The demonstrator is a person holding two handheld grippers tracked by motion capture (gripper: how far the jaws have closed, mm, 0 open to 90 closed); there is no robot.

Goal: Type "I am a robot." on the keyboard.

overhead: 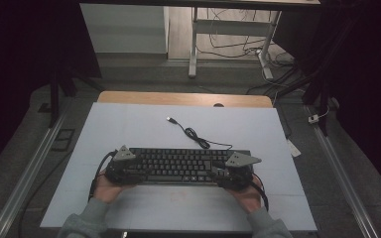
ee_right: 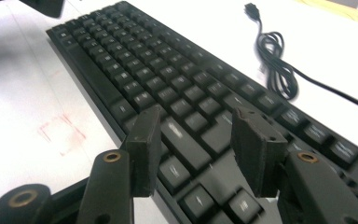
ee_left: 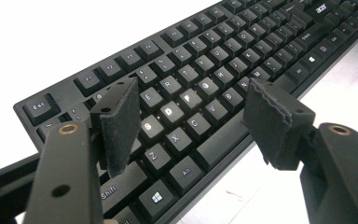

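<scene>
You have one black keyboard [overhead: 178, 166] with one loose cable [overhead: 196, 136] on the counter [overhead: 144, 124]; your left gripper [ee_left: 191, 123] fingers stand wide, your right gripper [ee_right: 198, 149] fingers too, nothing held.

Dim high view, overexposed table, blurred keys

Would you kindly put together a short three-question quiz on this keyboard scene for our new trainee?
1. True or false: the left claw is clamped shut on the keyboard.
2. Where does the coiled cable lie: A) on the table beyond the keyboard, B) on the keys, C) on the floor?
3. Which end of the keyboard is the right claw over?

Key
1. False; its jaws stand open above the keys.
2. A.
3. The person's right end.
</scene>
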